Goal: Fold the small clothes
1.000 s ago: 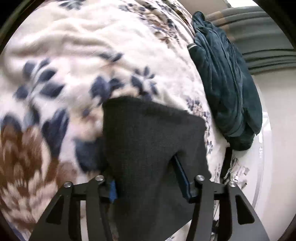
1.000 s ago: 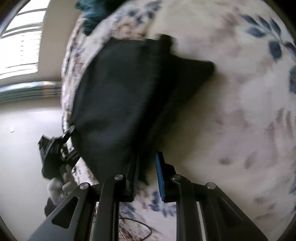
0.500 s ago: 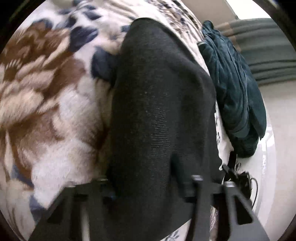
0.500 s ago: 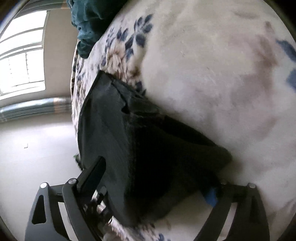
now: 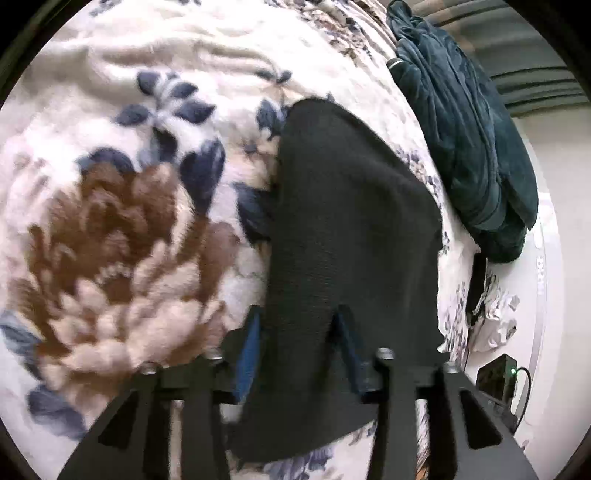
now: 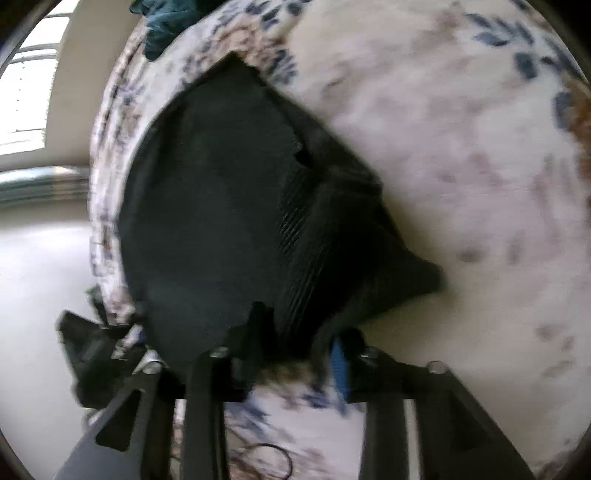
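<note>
Since half a second ago the black knit garment (image 5: 351,236) has slid back across the floral blanket (image 5: 110,221), draped between the left gripper (image 5: 295,343) and right gripper (image 6: 299,343), both parted around cloth, so an unpinched edge could slip and spoil the fold.

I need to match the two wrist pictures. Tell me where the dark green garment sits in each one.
Left wrist: dark green garment at upper right, draped along the bed's edge.
Right wrist: only a bit of it shows, at the top left edge.
Shared landmark: the black cloth on the flowered blanket.
</note>
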Demonstrator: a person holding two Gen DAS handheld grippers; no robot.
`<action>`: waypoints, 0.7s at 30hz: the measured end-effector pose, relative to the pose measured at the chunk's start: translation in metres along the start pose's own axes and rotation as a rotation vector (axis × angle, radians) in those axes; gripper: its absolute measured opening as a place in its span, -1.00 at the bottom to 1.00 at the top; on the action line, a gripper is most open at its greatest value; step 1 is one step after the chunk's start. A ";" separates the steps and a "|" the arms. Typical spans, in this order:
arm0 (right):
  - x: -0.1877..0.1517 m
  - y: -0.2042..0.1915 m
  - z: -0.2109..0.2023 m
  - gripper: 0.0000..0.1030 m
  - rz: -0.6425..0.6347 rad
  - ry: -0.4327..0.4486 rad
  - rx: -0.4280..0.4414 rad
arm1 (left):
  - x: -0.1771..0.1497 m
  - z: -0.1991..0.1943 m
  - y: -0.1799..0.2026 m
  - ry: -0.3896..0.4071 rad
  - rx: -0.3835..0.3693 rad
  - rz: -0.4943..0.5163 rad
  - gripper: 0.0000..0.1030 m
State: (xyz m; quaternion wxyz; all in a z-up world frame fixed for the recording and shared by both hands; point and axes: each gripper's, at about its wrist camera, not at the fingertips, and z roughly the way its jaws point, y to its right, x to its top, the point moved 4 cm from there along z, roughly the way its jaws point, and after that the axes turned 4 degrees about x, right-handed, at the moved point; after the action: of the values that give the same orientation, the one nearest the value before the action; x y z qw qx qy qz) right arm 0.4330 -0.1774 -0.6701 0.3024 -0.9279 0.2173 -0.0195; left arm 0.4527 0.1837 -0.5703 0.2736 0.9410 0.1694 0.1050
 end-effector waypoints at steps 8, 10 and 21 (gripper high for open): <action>0.074 -0.012 -0.056 0.17 -0.090 0.159 -0.104 | 0.038 -0.020 0.026 0.128 0.053 0.046 0.37; 0.111 -0.033 -0.047 0.17 -0.129 0.149 -0.058 | 0.062 -0.007 0.032 0.152 0.088 0.079 0.37; 0.197 -0.072 0.039 -0.84 -0.211 0.068 0.037 | 0.103 0.037 0.016 0.122 0.130 0.033 0.37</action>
State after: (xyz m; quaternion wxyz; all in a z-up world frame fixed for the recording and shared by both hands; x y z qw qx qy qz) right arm 0.6463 -0.1860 -0.6800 0.3082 -0.9387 0.1280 -0.0867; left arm 0.5624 0.1917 -0.5816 0.1992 0.9512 0.1768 0.1556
